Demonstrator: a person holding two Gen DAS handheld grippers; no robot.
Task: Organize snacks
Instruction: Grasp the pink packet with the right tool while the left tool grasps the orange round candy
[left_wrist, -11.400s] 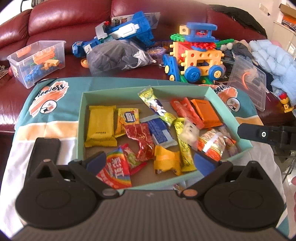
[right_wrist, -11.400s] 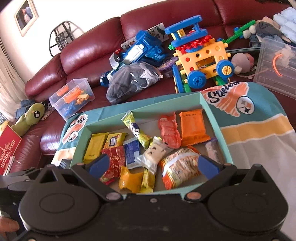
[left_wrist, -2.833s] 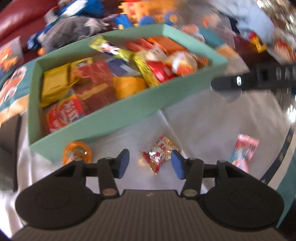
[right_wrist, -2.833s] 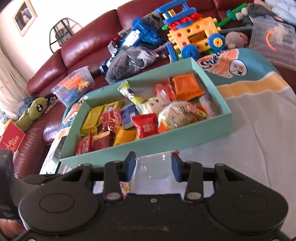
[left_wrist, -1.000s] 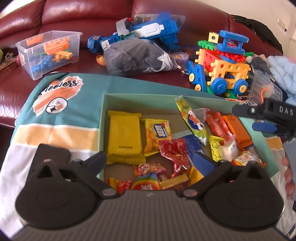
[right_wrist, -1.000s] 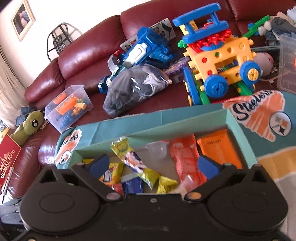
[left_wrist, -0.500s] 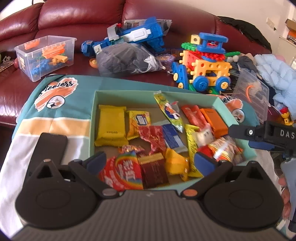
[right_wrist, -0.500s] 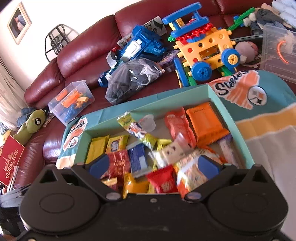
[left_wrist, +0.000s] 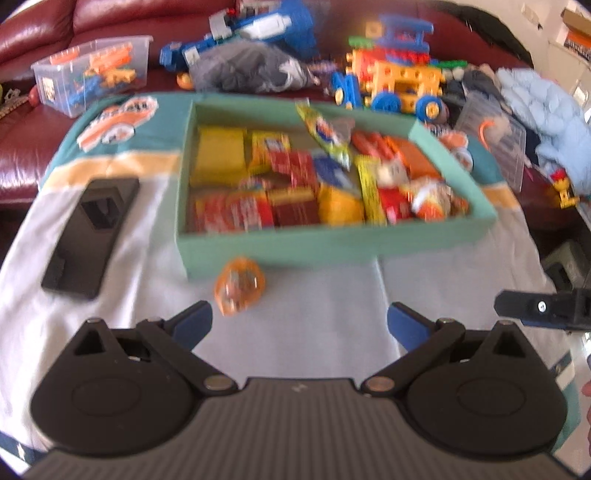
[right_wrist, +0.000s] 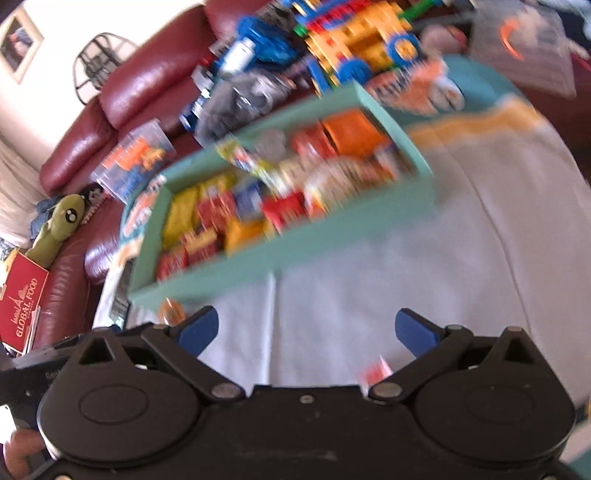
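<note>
We hold the left hand-held gripper (left_wrist: 299, 323) spread wide and empty over the white cloth, and the orange wrapped snack (left_wrist: 239, 284) lies just ahead of its left finger, off to the left of the gap between the fingers. That snack rests on the desk just beside the front wall of the teal box (left_wrist: 332, 247); it looks roundish, so we judge no long axis matters for the grasp. The right hand-held gripper (right_wrist: 306, 330) is also wide and empty, and sees the same snack (right_wrist: 170, 312) far to its left, so the left one is nearer. A small red packet (right_wrist: 376, 369) lies close under the right fingers. The box already holds many packets, yellow, red, blue and orange, lying flat and overlapping.
</note>
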